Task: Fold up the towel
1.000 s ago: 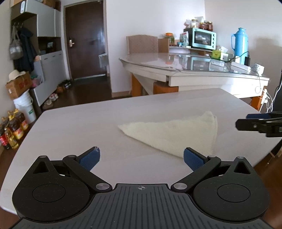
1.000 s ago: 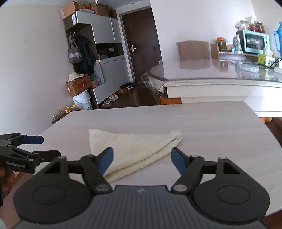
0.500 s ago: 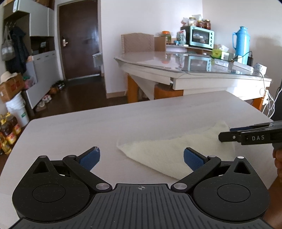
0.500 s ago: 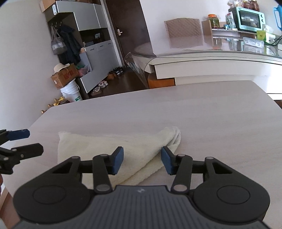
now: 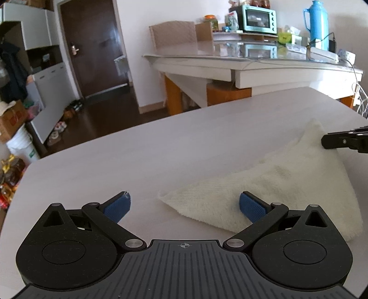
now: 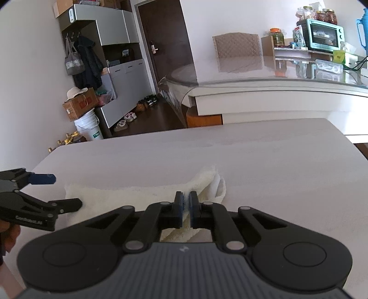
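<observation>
A cream towel (image 5: 287,184), folded to a triangle, lies on the pale table (image 5: 161,149). My left gripper (image 5: 184,207) is open, its blue pads either side of the towel's near left corner, just above the table. My right gripper (image 6: 186,208) is shut on the towel (image 6: 138,195) at its right edge; a thin strip of fabric shows between the pads. The right gripper also shows in the left wrist view (image 5: 345,141) at the towel's far corner. The left gripper shows in the right wrist view (image 6: 50,193), open at the towel's left corner.
A second table (image 5: 253,66) behind carries a toaster oven (image 5: 256,21), a blue thermos (image 5: 316,24) and cables. A chair (image 5: 174,34) stands behind it. A cabinet (image 6: 110,69), boxes, a bucket and bottles stand at the far left on the floor.
My right gripper has closed on the towel's right edge; a second ago it was wide open. My left gripper has moved in toward the towel's left corner and stays open.
</observation>
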`<state>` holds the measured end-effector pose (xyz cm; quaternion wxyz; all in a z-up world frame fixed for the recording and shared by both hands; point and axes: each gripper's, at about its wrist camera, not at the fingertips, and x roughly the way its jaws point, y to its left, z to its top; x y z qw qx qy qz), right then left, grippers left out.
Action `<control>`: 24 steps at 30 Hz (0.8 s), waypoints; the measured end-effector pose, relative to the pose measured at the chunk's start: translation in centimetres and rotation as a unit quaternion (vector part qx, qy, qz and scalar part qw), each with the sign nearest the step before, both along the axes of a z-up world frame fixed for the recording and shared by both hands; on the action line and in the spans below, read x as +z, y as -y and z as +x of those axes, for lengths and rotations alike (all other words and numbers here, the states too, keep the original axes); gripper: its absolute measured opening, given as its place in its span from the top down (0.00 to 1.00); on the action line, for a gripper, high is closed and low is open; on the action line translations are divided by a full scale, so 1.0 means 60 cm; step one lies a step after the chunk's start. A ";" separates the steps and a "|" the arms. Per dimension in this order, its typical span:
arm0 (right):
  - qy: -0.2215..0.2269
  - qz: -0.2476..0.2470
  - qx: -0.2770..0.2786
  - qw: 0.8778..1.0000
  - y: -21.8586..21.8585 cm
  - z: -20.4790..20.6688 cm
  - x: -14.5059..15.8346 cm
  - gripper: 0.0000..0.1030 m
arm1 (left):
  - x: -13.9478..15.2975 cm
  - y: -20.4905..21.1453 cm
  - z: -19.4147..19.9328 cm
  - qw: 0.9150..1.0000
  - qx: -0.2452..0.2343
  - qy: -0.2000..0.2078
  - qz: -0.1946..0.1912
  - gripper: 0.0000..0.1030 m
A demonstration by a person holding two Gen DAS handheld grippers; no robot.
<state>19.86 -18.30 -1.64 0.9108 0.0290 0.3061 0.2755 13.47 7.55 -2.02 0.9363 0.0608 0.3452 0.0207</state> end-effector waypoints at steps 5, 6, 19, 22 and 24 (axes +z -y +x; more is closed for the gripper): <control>0.020 0.010 0.004 1.000 -0.001 0.000 0.021 0.94 | 0.012 -0.004 0.009 1.000 0.008 0.009 -0.001 0.00; 0.027 0.014 0.011 0.999 -0.002 -0.006 0.027 0.94 | 0.018 -0.007 0.000 1.000 0.010 0.016 -0.001 0.00; 0.060 0.023 0.262 0.963 -0.124 -0.168 0.050 0.94 | 0.081 -0.100 -0.137 0.996 0.073 0.044 0.011 0.00; 0.057 0.012 0.311 0.949 -0.156 -0.206 0.040 0.94 | 0.087 -0.114 -0.156 0.995 0.085 0.045 0.014 0.00; 0.055 0.007 0.342 0.938 -0.176 -0.227 0.036 0.94 | 0.089 -0.117 -0.162 0.995 0.088 0.045 0.013 0.00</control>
